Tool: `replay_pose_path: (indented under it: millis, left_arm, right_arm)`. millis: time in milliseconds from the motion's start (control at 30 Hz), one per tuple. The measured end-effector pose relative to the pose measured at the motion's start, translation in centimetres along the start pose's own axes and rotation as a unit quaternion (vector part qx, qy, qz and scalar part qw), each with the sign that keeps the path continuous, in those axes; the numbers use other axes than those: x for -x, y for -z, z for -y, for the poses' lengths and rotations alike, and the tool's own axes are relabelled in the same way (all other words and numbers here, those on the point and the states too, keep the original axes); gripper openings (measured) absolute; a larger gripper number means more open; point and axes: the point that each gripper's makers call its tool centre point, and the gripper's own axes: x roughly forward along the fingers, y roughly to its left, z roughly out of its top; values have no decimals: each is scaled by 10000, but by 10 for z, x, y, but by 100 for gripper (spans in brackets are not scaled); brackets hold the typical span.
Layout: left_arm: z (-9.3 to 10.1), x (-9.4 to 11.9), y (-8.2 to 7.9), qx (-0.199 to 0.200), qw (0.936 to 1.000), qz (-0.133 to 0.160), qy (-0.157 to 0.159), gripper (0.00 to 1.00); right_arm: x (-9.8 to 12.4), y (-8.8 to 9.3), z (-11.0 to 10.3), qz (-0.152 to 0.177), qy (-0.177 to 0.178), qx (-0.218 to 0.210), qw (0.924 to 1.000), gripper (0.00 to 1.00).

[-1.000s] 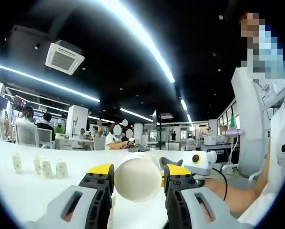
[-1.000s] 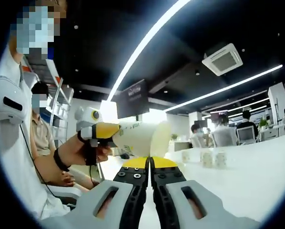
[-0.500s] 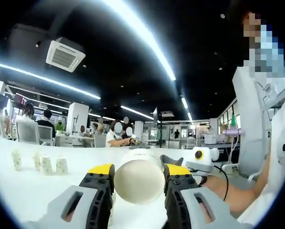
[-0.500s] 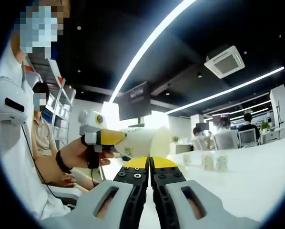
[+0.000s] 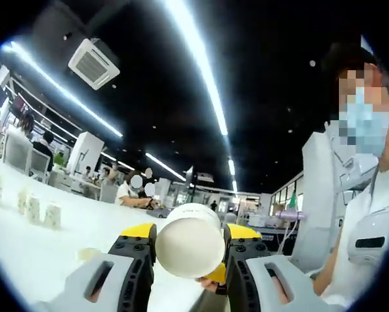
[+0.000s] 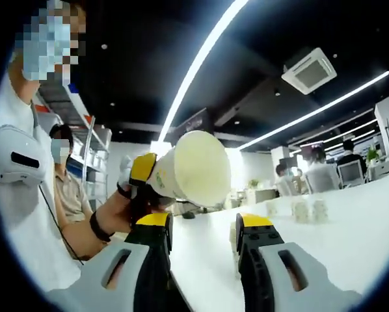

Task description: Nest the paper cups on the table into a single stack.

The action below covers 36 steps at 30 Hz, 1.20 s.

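A white paper cup (image 5: 189, 246) sits between the yellow-tipped jaws of my left gripper (image 5: 190, 234), its base facing the camera; the gripper is shut on it. In the right gripper view the same cup (image 6: 196, 170) hangs above the table with its open mouth turned toward me, held by the left gripper (image 6: 147, 177) in a hand. My right gripper (image 6: 204, 224) stands open below that cup, with nothing between its jaws. Several small paper cups (image 5: 26, 205) stand in a row far off on the white table (image 5: 38, 257), and they appear again as the cups (image 6: 308, 209) on the right.
A small pale object (image 5: 87, 253) lies on the table near my left jaw. A person in white (image 5: 367, 227) stands close on the right and appears as the person (image 6: 15, 162) at the left. Other people sit at desks in the background.
My right gripper has gone from shut to open. The left gripper has lifted and turned the cup, so its mouth now faces the right gripper. Both cameras have shifted.
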Motion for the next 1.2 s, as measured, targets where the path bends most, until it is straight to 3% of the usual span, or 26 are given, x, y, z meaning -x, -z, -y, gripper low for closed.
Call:
replay_pose_path:
  millis: [167,367,667,967,1200]
  left_arm:
    - [5,-1,0,-6,9999,46,93,44]
    - [7,1,5,-25,9999,-19,109,44]
    - [6,0,21,-257,9993,-277,33,43]
    - [6,1,47,-1252,9883,-870,-99,43]
    - [11,-1,59,-1255,9870,-1002,29,43]
  right_arm:
    - [-2,1,-20,-87,-410,39,9991,38]
    - [6,-17,-28,399,-634,-247,9969,35]
    - [5,-29,-26,482,-532,-225,9972,42]
    - [2,-33,-22,575,-430,-581,9957,45]
    - [-6,-32,-24,494,-367,-648,9960,48]
